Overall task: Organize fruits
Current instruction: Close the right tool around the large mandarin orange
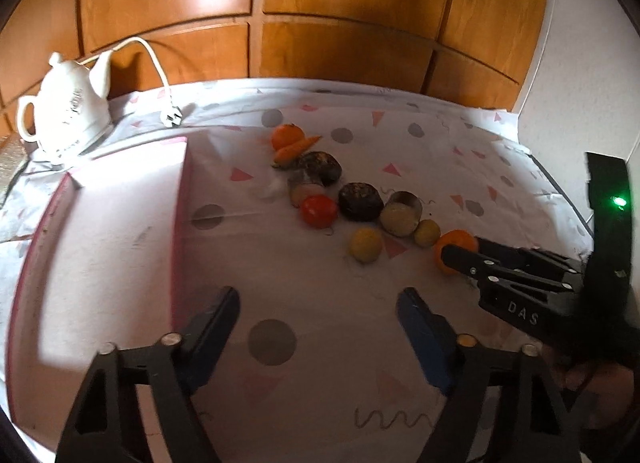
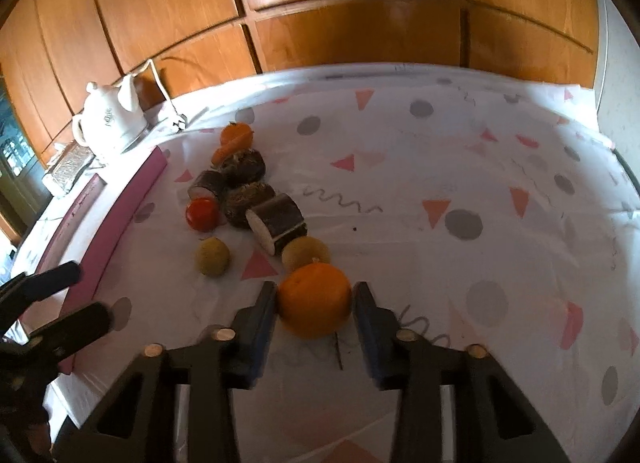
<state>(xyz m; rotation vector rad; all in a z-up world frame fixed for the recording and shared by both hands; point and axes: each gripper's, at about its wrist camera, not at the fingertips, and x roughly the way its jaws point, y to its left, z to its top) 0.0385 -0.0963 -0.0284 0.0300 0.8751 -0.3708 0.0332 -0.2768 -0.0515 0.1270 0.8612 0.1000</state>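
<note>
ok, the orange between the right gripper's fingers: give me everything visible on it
The round orange fruit has smooth, slightly glossy skin, a small stem dimple on its upper left and looks whole. It sits on the patterned white tablecloth at the near end of the produce row, between the right gripper fingers. The left pad looks to touch it; contact on the right is unclear. A yellow-green fruit sits just behind.

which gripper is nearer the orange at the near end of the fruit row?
Right. The right gripper straddles the orange, a finger on each side. The left gripper hangs open over bare tablecloth, well left of it.
</note>
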